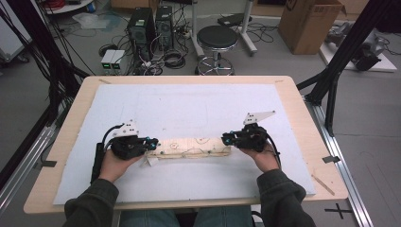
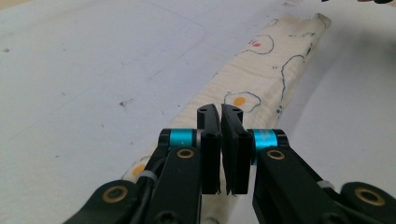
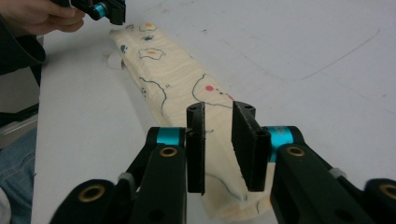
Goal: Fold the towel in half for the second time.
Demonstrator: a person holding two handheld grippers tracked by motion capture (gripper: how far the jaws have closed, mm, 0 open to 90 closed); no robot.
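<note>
White mat (image 1: 189, 109) bears a folded cloth (image 1: 194, 147) (egg-printed).

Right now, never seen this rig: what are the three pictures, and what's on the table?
A person at a table holds a two-jaw hand tool in each hand, no robot arm. The high view looks down from above: left claw and right claw sit at the two ends of a folded cream cloth printed with fried eggs, lying on a white mat. The other two pictures come from cameras riding on each claw, looking along its black jaws. The left jaws are nearly together above the cloth. The right jaws stand apart with cloth between them, not pressing on it.
</note>
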